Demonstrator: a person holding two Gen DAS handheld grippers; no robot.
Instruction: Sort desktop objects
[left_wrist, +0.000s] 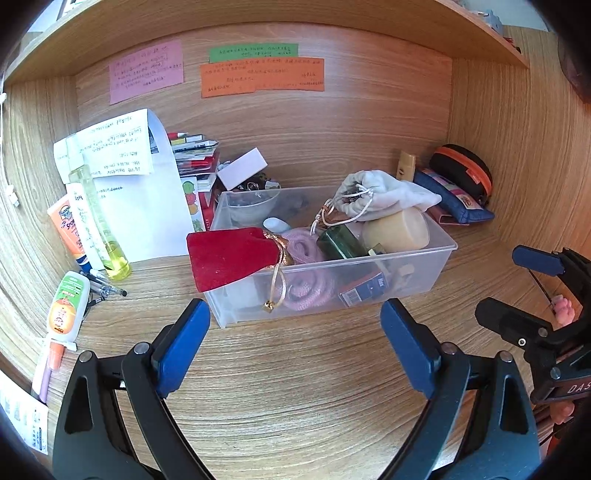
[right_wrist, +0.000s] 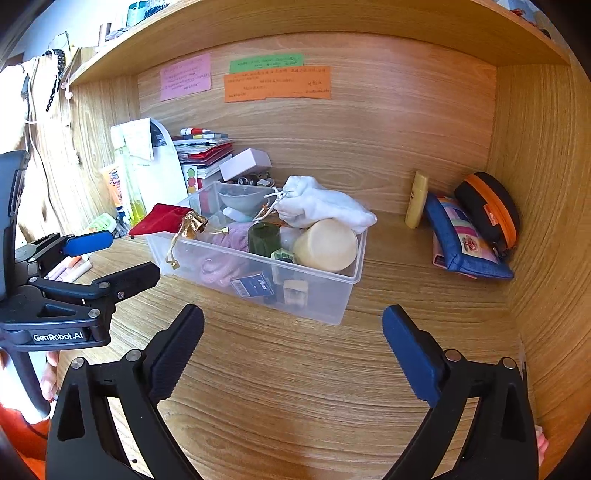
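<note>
A clear plastic bin (left_wrist: 332, 266) is located at the centre of the table (left_wrist: 295, 369) and is seen already heaped: a red velvet pouch (left_wrist: 229, 256) is draped over its near-left rim, a white drawstring bag (left_wrist: 384, 195) is piled on a cream cylinder (left_wrist: 397, 230), and pink cord (left_wrist: 306, 251), a dark green bottle (left_wrist: 340, 242) and a blue carton (left_wrist: 364, 290) lie inside. Sorting is judged well advanced. Still outside the bin, at 9 o'clock, are a yellow-liquid bottle (left_wrist: 99, 225), tubes and pens; at 2 o'clock, a denim pouch (right_wrist: 461, 240) and a black-and-orange case (right_wrist: 487, 210). The left gripper (left_wrist: 295, 325) is held just short of the bin, jaws spread wide and empty. The right gripper (right_wrist: 293, 325) is likewise held wide apart and empty, aimed at the bin's near-right corner.
</note>
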